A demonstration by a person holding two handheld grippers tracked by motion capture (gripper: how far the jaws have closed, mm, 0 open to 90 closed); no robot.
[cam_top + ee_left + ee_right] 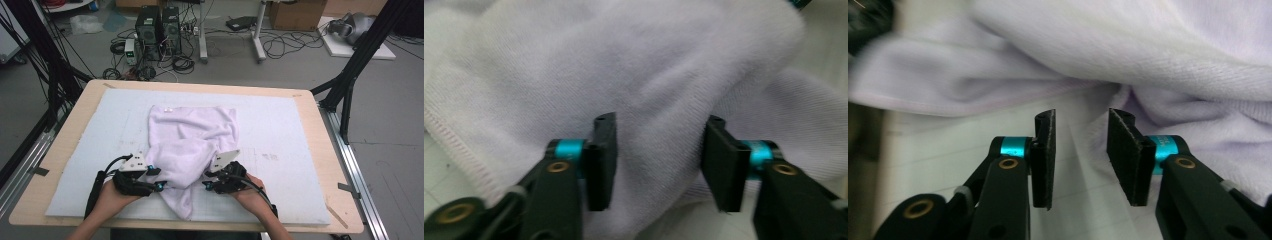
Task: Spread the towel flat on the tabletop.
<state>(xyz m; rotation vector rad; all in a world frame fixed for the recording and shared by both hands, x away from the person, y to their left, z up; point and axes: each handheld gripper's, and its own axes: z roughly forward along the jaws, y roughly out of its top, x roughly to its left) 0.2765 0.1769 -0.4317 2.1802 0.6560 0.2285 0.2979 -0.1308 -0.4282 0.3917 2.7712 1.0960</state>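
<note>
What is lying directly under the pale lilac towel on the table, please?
The towel rests on a light foam mat covering the wooden table. The mat's bare part shows all around; the part beneath the crumpled cloth, and anything there, is hidden.

- Crumpled lilac cloth [192, 150] bulks between left gripper [156, 179] and right gripper [209, 180], blocking direct passage.
- White mat [280, 135] right of the cloth lies bare.
- Mat left of the cloth likewise offers room.
</note>
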